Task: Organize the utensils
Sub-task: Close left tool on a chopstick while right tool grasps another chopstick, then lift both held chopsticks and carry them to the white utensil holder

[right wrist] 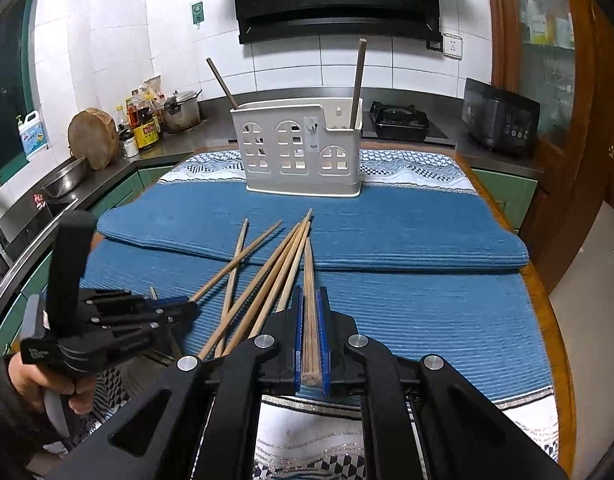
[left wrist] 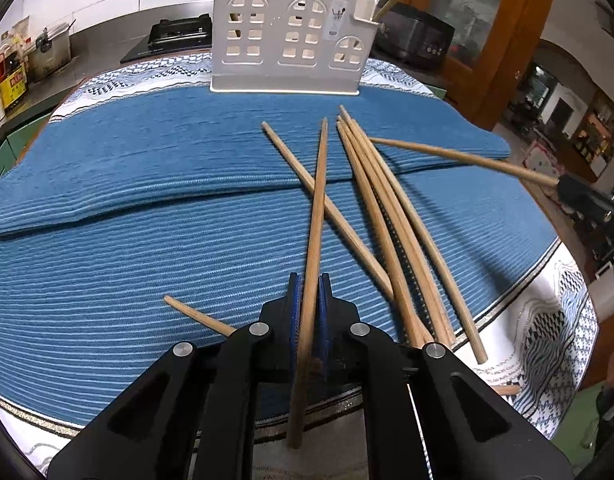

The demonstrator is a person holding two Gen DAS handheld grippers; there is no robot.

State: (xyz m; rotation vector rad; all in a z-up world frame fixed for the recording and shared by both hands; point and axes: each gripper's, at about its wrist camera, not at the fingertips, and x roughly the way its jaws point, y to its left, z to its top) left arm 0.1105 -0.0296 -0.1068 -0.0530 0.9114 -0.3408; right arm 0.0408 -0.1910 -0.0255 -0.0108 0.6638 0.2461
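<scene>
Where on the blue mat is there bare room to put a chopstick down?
Free: the mat's right side, and the strip between the holder and the chopstick tips. Also left of the pile in the left wrist view. Crowded: the loose chopsticks at centre.

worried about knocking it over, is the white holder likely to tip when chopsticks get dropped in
The holder looks like light, thin plastic with cut-out windows, so a hard nudge may slide it on the mat. Its wide flat base probably resists tipping. Two chopsticks already lean inside it while it stands upright.
</scene>
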